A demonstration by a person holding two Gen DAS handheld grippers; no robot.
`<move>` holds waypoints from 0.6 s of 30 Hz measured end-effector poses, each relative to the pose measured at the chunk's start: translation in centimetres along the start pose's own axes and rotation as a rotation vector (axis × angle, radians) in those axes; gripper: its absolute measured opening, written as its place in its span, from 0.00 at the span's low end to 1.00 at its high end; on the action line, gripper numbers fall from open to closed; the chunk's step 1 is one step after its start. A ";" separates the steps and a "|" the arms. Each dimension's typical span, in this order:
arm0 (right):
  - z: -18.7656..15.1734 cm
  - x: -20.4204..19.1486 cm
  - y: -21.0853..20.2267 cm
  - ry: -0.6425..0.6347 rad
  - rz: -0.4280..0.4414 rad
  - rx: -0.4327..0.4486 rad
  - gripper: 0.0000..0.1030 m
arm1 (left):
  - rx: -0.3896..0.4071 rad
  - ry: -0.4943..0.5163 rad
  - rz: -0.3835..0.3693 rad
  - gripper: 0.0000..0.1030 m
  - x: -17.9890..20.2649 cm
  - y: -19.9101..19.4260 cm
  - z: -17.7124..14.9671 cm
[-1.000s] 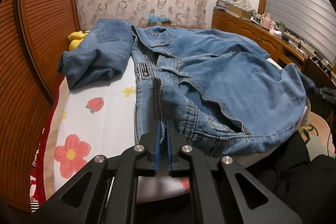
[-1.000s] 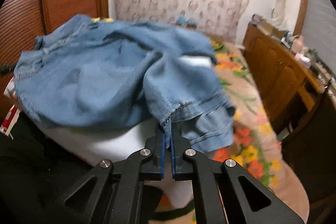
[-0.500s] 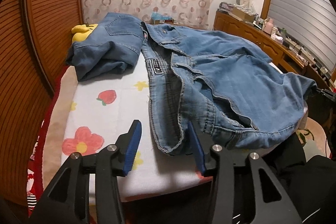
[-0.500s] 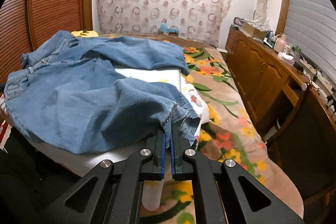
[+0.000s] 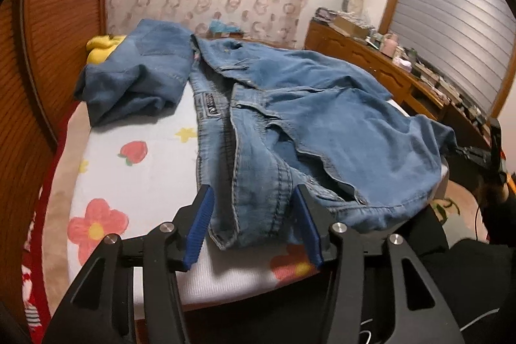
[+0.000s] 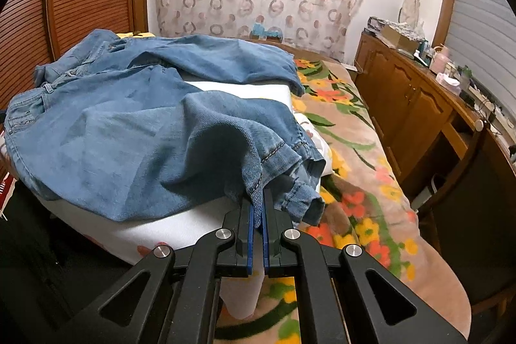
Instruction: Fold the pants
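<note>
Blue denim pants [image 5: 309, 124] lie spread across a white flower-print pad [image 5: 135, 170] on the bed. My left gripper [image 5: 253, 224] is open, its blue pads either side of the waistband end near the pad's front edge, not gripping it. In the right wrist view my right gripper [image 6: 257, 224] is shut on a hem fold of the pants [image 6: 135, 131], held just off the pad's near corner. A second denim piece [image 5: 138, 73] lies bunched at the far left.
A yellow soft object [image 5: 101, 49] sits behind the bunched denim. A floral blanket [image 6: 361, 170] covers the bed to the right. A wooden cabinet [image 6: 419, 105] with clutter runs along the right wall. A slatted wooden wall [image 5: 51, 31] stands on the left.
My left gripper opened and let go of the waistband, which now lies on the pad. My right gripper pulled the hem outward and down, spreading the pants flatter.
</note>
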State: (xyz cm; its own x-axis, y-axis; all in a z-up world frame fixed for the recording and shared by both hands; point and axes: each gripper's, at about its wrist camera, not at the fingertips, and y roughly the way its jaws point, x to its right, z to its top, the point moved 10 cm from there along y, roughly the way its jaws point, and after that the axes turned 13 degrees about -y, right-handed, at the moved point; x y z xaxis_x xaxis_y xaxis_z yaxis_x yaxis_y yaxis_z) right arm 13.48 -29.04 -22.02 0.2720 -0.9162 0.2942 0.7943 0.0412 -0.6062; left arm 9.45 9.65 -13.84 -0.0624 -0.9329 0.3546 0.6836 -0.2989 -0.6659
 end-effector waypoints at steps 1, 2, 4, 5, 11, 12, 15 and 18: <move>-0.1 0.1 -0.1 0.002 0.000 0.000 0.03 | -0.007 -0.017 -0.007 0.51 -0.2 0.2 0.0; -0.2 0.1 -0.2 0.004 0.000 0.001 0.03 | -0.013 -0.032 -0.019 0.49 -0.3 0.4 -0.1; -0.1 0.1 -0.2 0.007 0.002 0.001 0.03 | -0.028 -0.050 -0.038 0.45 -0.4 0.7 -0.3; -0.2 0.1 -0.3 0.009 0.004 0.002 0.03 | -0.036 -0.056 -0.047 0.42 -0.4 0.9 -0.4; -0.1 -0.1 -0.4 0.012 0.015 0.011 0.03 | -0.086 -0.061 -0.070 0.11 0.3 1.7 -1.7; 0.0 -0.1 -0.7 0.012 0.014 0.018 0.03 | -0.080 -0.048 -0.055 0.02 0.6 1.6 -1.8; 0.7 -0.1 -1.7 0.011 0.001 0.043 0.03 | -0.036 -0.047 -0.016 0.02 0.8 0.3 -1.0; 2.1 1.0 -3.5 -0.006 -0.032 0.079 0.02 | 0.025 -0.031 -0.009 0.02 1.7 -2.1 0.6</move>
State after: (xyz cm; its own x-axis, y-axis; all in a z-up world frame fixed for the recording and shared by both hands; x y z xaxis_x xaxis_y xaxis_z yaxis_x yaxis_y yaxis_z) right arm 12.09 -29.28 -18.07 0.2487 -0.9153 0.3169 0.8428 0.0432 -0.5365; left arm 8.32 8.82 -11.49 -0.0467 -0.9234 0.3811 0.7013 -0.3020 -0.6457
